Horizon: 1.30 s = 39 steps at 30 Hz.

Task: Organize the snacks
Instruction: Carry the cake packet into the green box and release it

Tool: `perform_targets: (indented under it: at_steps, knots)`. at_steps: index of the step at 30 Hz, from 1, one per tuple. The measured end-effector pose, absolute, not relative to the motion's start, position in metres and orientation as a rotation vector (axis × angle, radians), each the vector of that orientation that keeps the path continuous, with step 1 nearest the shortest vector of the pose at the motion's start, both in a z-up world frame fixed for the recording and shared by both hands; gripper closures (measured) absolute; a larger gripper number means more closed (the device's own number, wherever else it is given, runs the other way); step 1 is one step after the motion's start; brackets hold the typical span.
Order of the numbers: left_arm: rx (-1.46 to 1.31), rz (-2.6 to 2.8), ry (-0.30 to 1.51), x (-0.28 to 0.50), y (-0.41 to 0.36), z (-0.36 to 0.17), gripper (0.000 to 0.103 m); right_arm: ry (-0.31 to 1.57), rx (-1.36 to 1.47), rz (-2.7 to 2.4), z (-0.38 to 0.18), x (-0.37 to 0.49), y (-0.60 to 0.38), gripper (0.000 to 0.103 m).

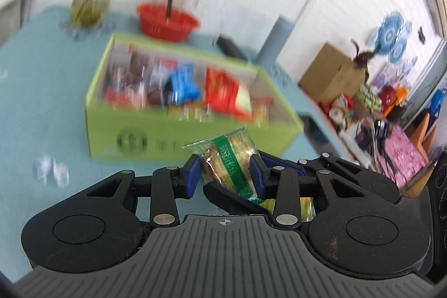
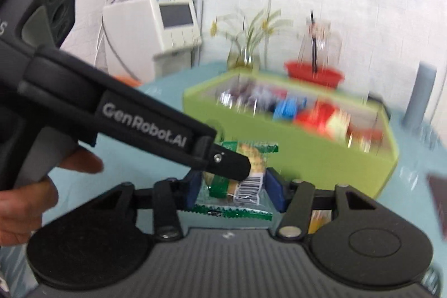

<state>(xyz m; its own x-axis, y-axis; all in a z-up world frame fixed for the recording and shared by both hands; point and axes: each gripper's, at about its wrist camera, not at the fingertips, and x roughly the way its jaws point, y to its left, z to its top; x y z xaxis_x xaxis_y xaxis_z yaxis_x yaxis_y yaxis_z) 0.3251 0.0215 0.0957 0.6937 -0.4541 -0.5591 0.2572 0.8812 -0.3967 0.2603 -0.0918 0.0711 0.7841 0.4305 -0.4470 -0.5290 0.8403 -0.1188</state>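
Snack packet (image 1: pixel 229 161) pinched by both hand-held grippers (image 1: pixel 225 175) (image 2: pixel 234 187); green box (image 1: pixel 178 141), red basket (image 1: pixel 167 21) behind.

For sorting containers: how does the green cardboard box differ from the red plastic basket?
The green cardboard box is rectangular; the red plastic basket is round. The box is larger and holds snack packets; what the basket holds is unclear. Both stand on the blue table.

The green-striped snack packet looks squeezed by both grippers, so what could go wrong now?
Both the left gripper and the right gripper pinch the clear green-striped biscuit packet, so pulling apart might tear it or crush the biscuit. The open green cardboard box looks crowded with snacks, so the packet may not settle inside.
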Motion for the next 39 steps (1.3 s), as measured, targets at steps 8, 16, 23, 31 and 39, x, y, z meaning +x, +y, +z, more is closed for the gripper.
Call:
perform_targets:
  at_steps: [8, 16, 23, 31, 39]
  knots:
    - [-0.288, -0.340, 0.702, 0.428, 0.022, 0.102, 0.082, 0.425, -0.203, 0.520, 0.084, 0.367, -0.083, 0.042]
    - [-0.380, -0.372, 0.677, 0.442, 0.037, 0.085, 0.039, 0.506, -0.132, 0.602, 0.067, 0.397, -0.088, 0.018]
    - [-0.346, -0.400, 0.435, 0.393, 0.052, 0.143, 0.020, 0.372, -0.149, 0.542, 0.103, 0.369, -0.107, 0.010]
    - [-0.346, -0.348, 0.391, 0.380, 0.071, 0.161, 0.014, 0.534, -0.106, 0.466, 0.082, 0.315, -0.156, 0.010]
    - [-0.393, -0.413, 0.480, 0.384, 0.061, 0.154, 0.015, 0.698, -0.102, 0.522, 0.031, 0.332, -0.134, 0.010]
